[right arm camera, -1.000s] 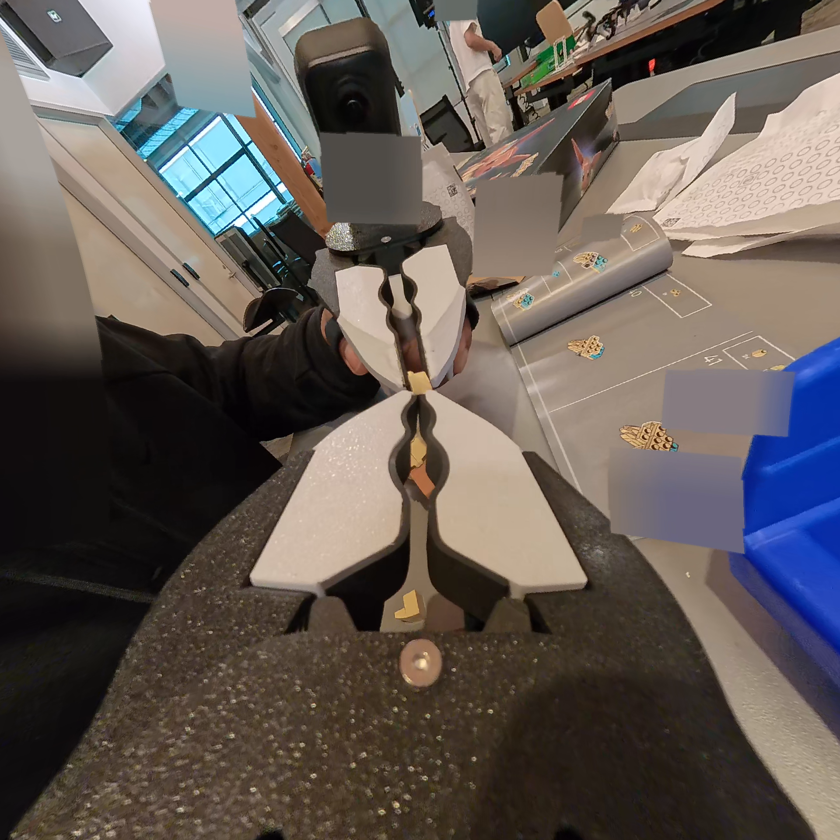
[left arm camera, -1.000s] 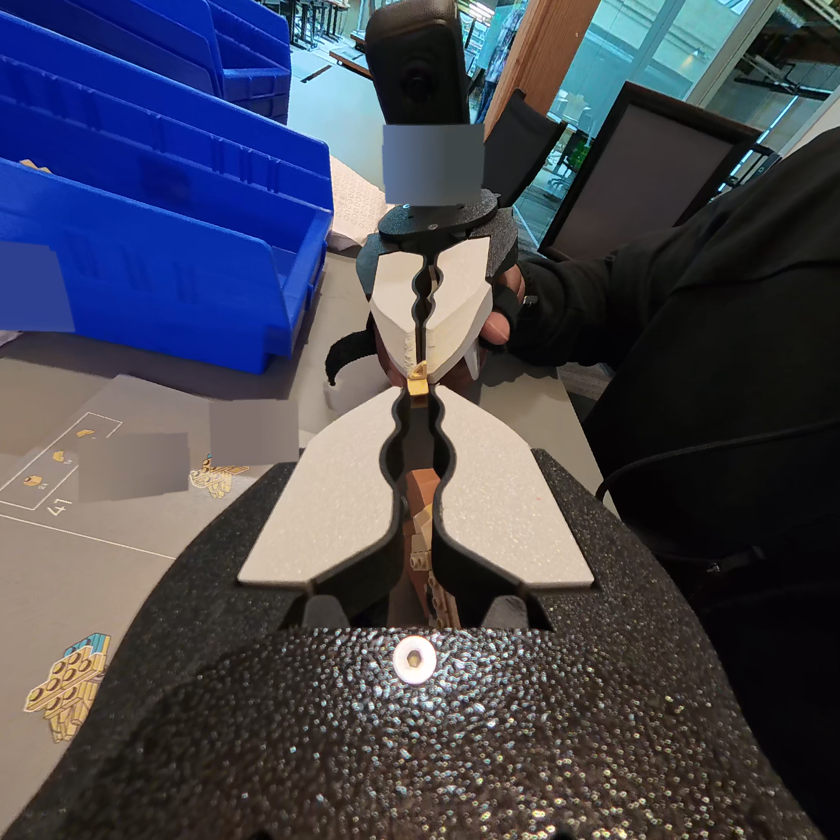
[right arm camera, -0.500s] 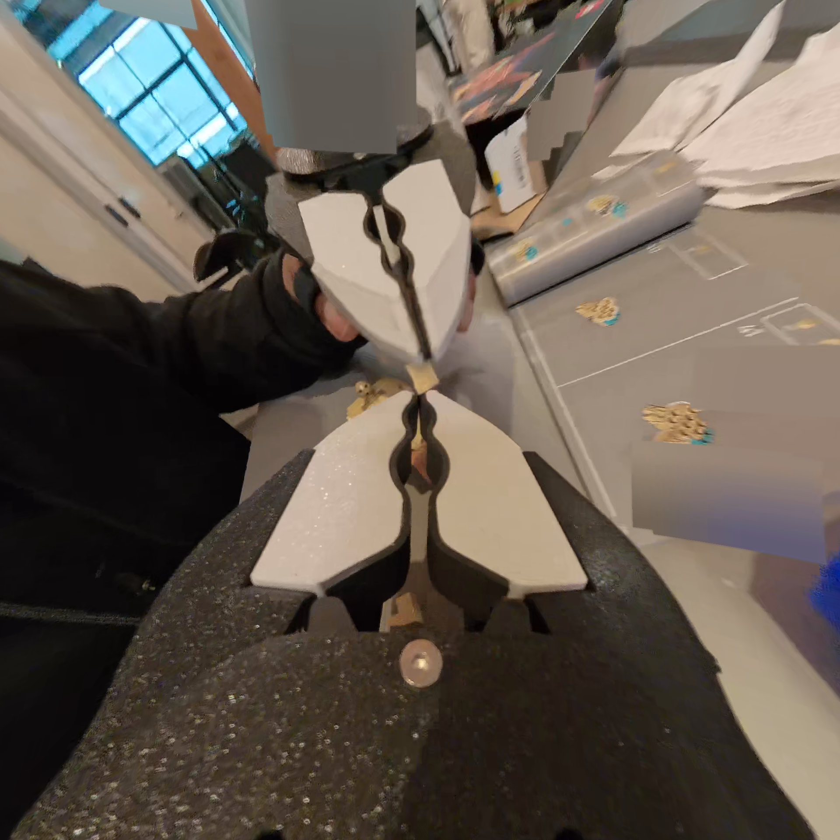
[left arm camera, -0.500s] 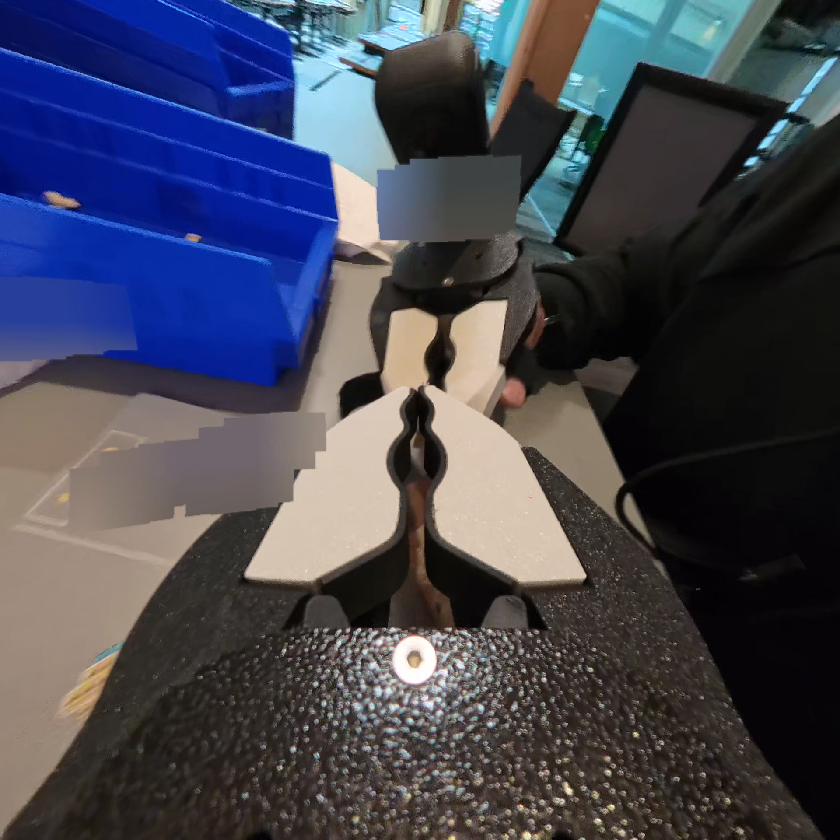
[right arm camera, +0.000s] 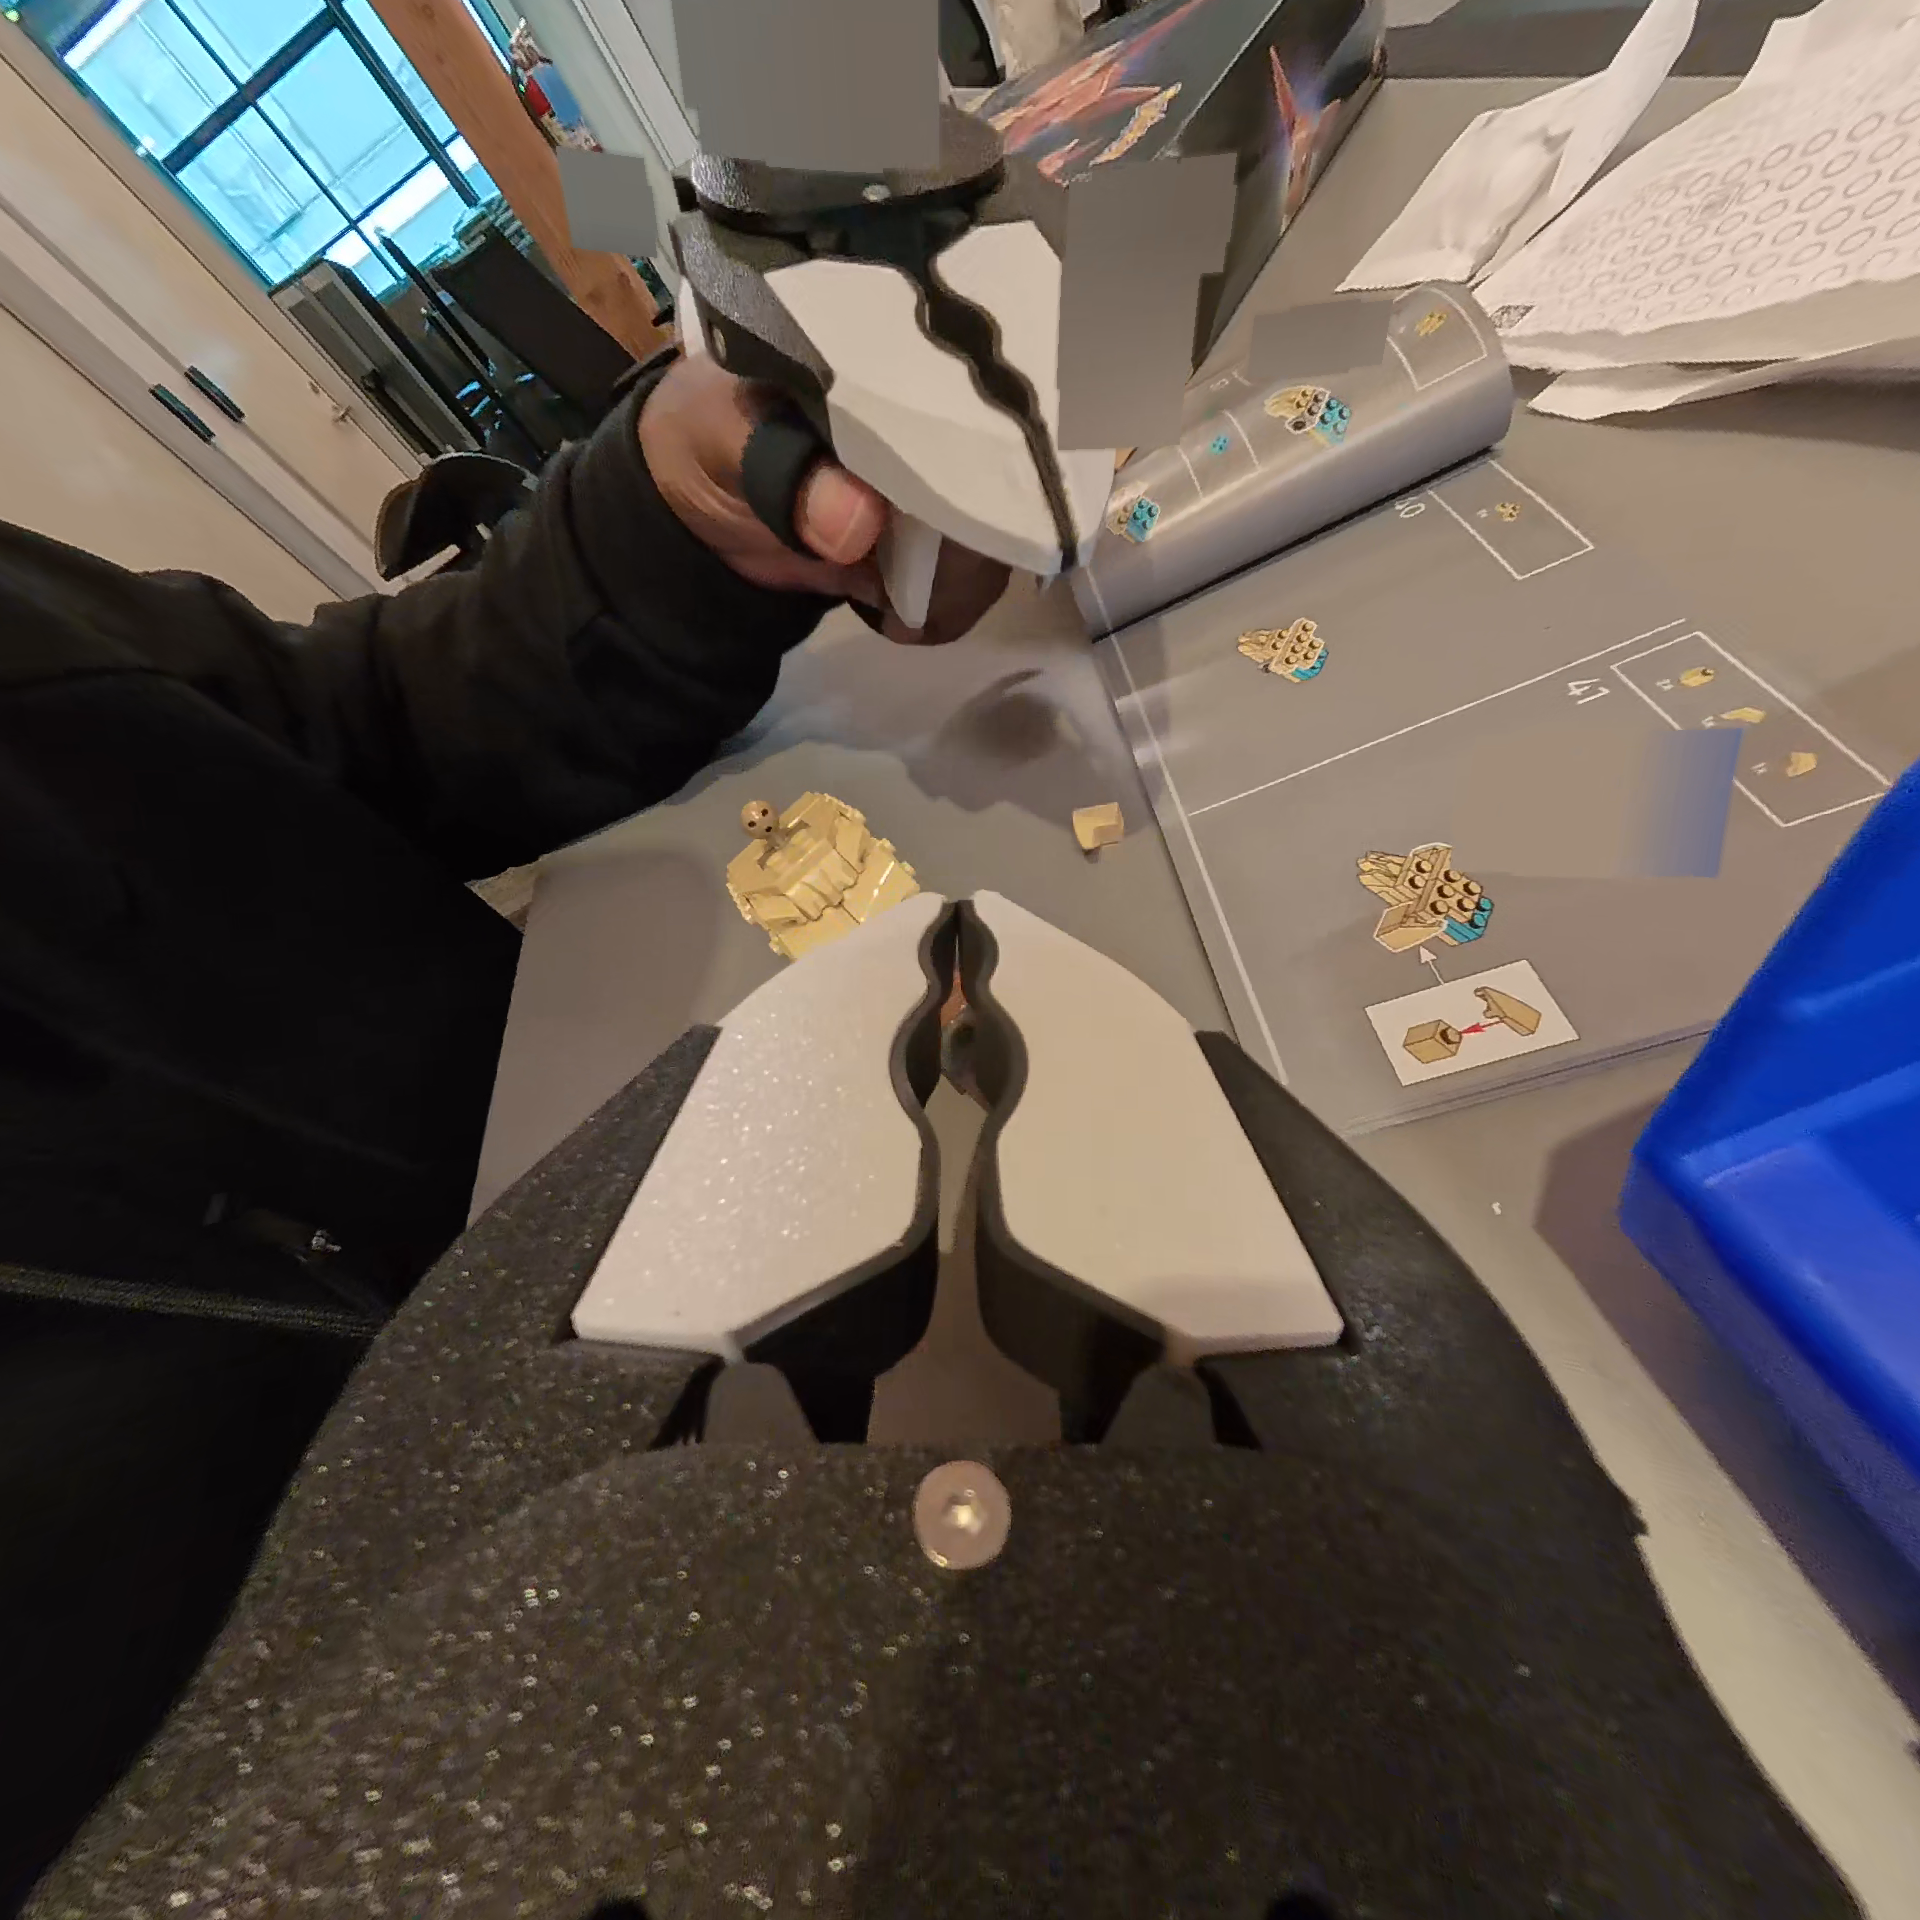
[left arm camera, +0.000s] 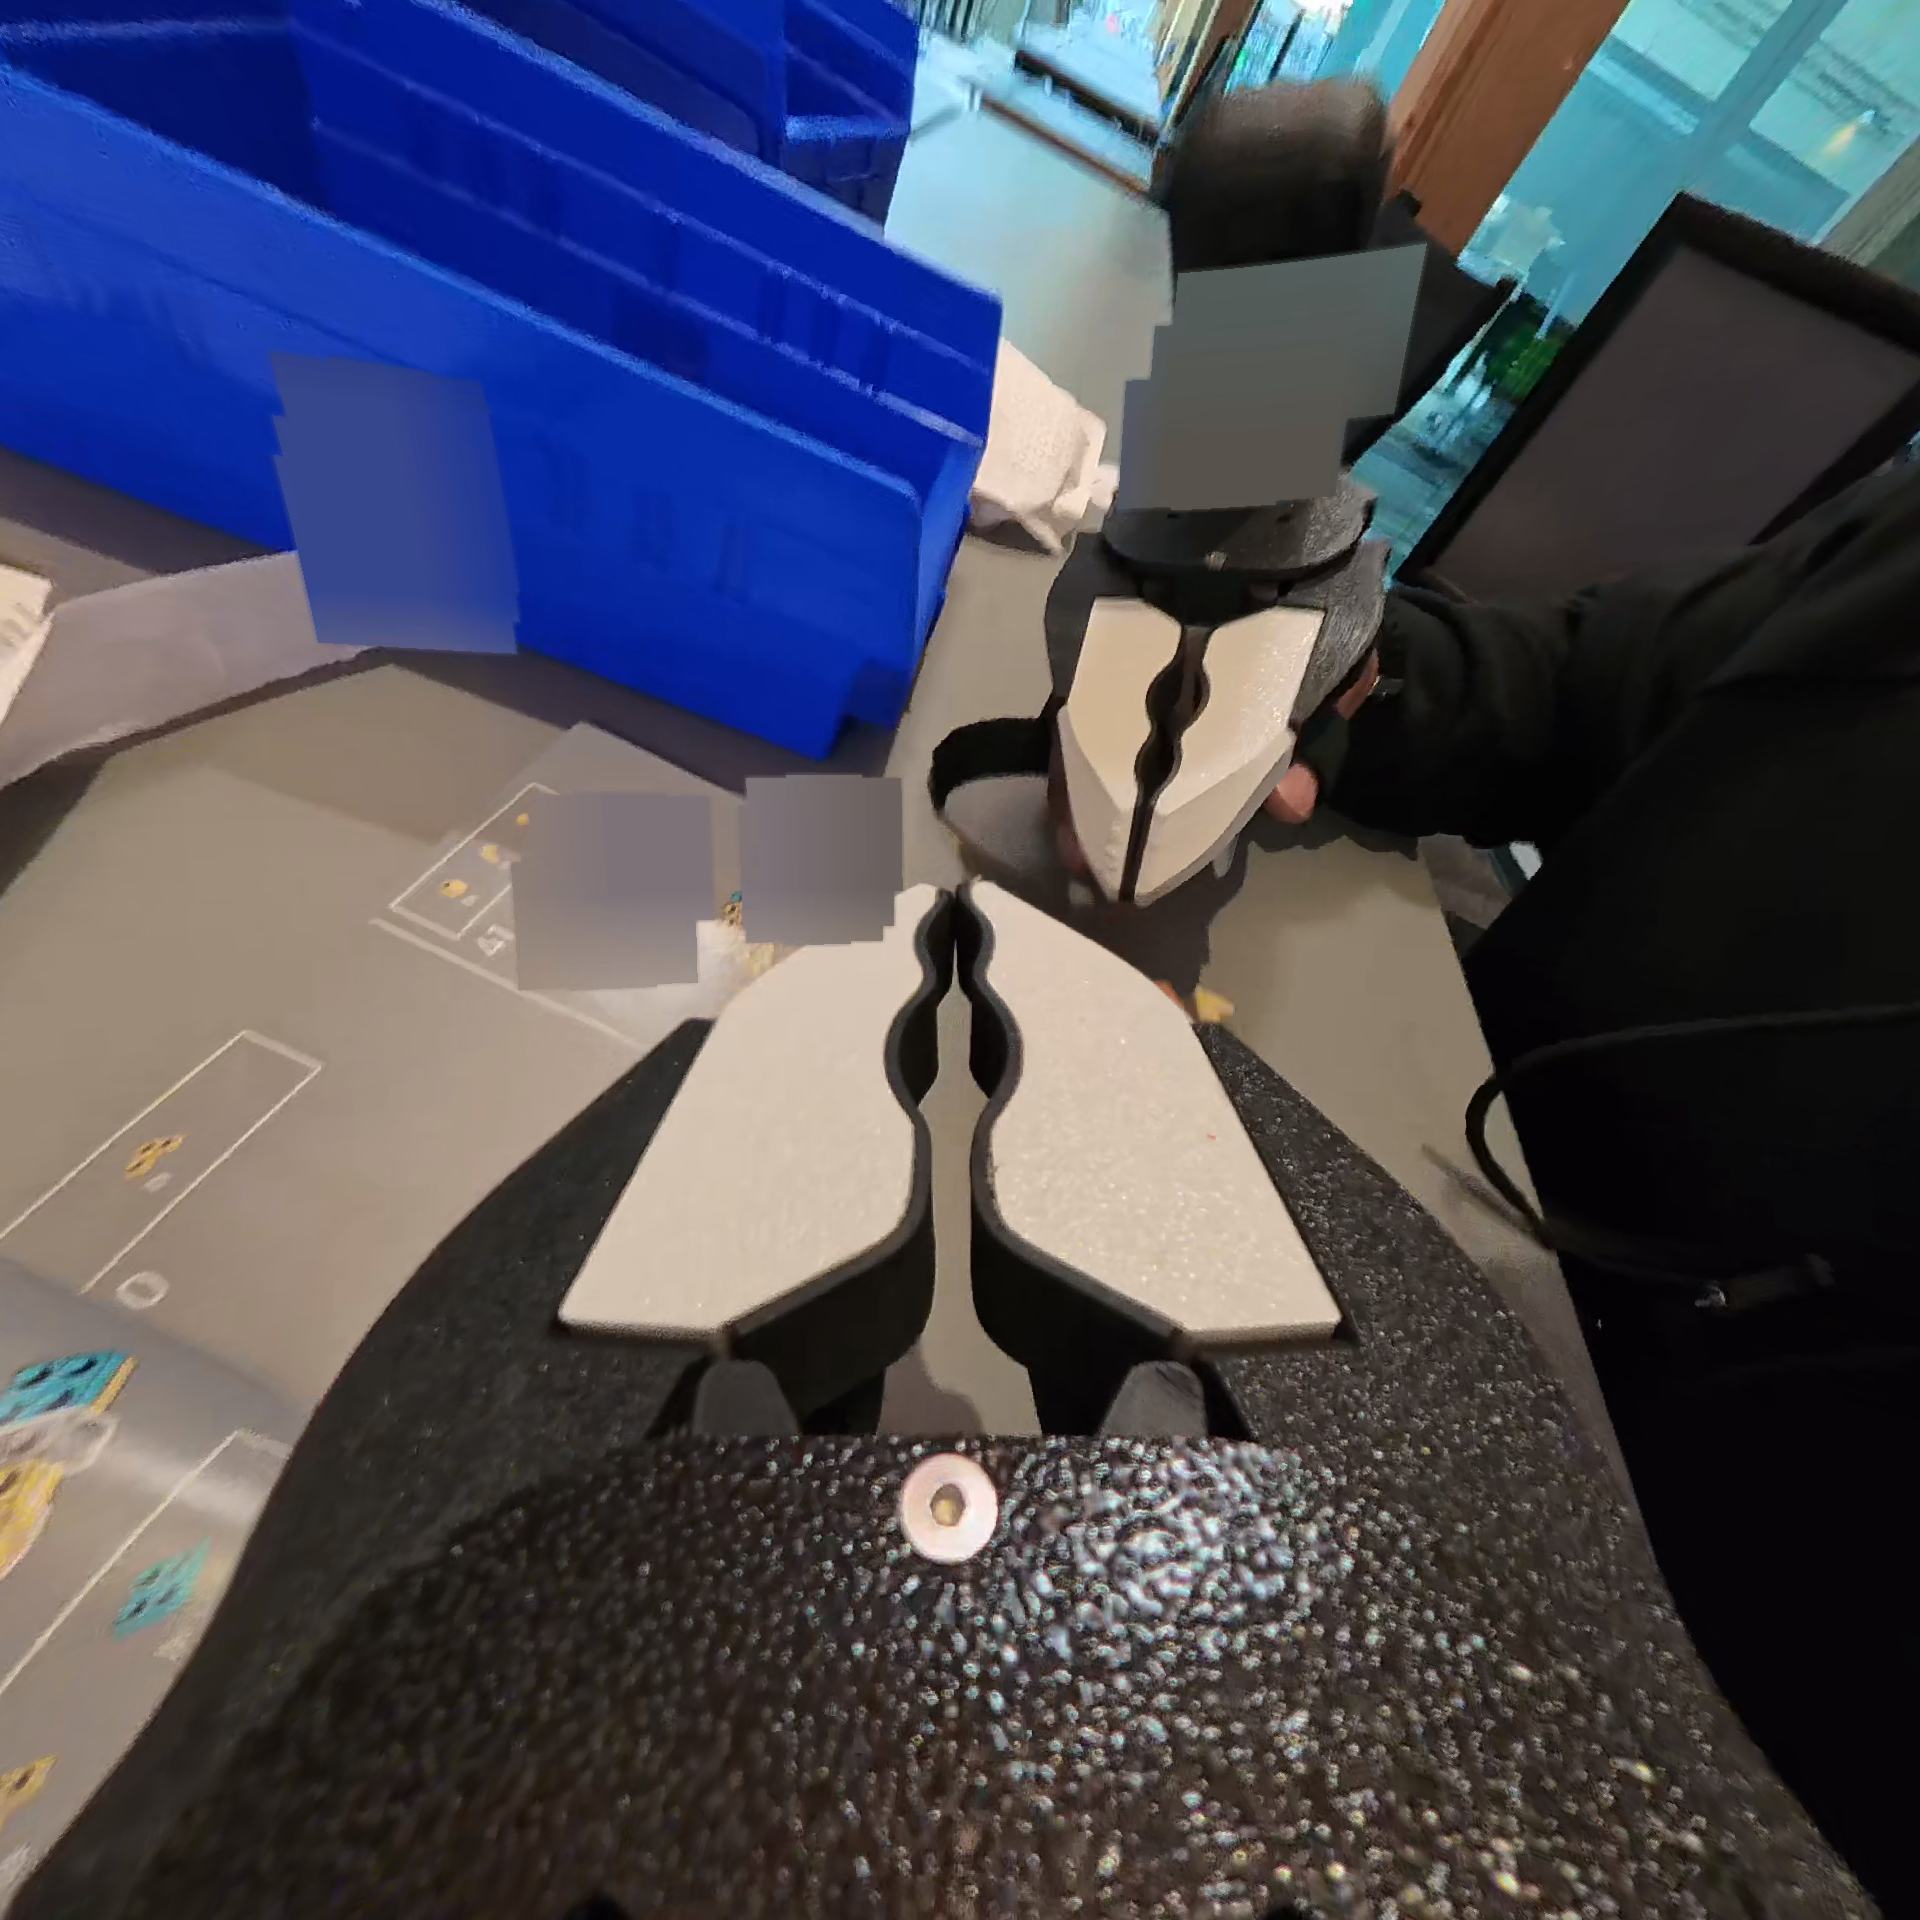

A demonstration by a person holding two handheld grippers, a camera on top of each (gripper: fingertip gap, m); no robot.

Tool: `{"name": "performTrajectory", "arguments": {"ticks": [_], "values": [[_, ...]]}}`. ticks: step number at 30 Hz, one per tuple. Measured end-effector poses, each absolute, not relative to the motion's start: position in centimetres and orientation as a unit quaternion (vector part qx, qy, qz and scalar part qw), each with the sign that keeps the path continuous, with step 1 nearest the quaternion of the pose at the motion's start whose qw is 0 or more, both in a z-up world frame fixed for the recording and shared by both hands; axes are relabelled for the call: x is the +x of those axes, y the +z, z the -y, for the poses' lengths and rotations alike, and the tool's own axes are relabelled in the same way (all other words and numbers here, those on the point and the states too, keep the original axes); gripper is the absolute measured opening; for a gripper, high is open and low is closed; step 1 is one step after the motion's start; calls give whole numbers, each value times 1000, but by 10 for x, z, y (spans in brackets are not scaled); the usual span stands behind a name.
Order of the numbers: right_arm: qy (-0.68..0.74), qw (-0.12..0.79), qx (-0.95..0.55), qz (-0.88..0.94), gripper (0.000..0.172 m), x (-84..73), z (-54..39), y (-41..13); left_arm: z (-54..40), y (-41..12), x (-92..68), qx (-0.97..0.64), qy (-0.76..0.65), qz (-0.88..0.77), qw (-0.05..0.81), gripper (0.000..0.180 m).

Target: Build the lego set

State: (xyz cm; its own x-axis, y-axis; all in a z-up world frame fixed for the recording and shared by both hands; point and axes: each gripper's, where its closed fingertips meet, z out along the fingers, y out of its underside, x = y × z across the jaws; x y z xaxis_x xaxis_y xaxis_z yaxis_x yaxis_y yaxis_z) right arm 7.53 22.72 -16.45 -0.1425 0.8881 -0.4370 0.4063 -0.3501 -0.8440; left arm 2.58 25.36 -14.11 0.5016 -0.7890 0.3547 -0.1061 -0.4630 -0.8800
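Note:
My left gripper is shut with nothing between its pads and hangs above the grey instruction booklet. It also shows in the right wrist view, tips together and bare. My right gripper is shut, and its tips also look bare in the left wrist view. A tan brick model with a small round head stands on the table just left of the right gripper's tips. A small loose tan piece lies on the table between the two grippers.
Blue storage bins stand at the left and close on the right. The open booklet lies on the grey table. White perforated bags and a printed box are at the back. A person's black sleeve borders the table.
The grippers have drawn apart. The small tan piece that sat between their tips has left them and now lies on the table. The left gripper's fingers came together on nothing.

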Motion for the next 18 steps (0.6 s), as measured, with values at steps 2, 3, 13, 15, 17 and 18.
{"name": "performTrajectory", "arguments": {"ticks": [2, 3, 13, 15, 17, 18], "values": [[535, 223, -620, 529, 0, 75, -228, -168, -251, -158, 20, -783, -368, -317, 389, 5], [531, 222, -622, 532, 0, 75, -228, -170, -249, -169, 17, -800, -338, -333, 368, 8], [526, 218, -622, 537, 0, 75, -227, -172, -231, -216, 10, -815, -200, -463, 285, 15], [526, 216, -622, 539, 0, 75, -226, -173, -232, -220, 6, -811, -169, -482, 284, 18], [526, 215, -621, 540, 0, 75, -225, -173, -232, -223, 5, -803, -153, -499, 287, 20], [526, 214, -621, 540, 0, 75, -225, -173, -232, -223, 6, -799, -153, -505, 289, 21]]}}
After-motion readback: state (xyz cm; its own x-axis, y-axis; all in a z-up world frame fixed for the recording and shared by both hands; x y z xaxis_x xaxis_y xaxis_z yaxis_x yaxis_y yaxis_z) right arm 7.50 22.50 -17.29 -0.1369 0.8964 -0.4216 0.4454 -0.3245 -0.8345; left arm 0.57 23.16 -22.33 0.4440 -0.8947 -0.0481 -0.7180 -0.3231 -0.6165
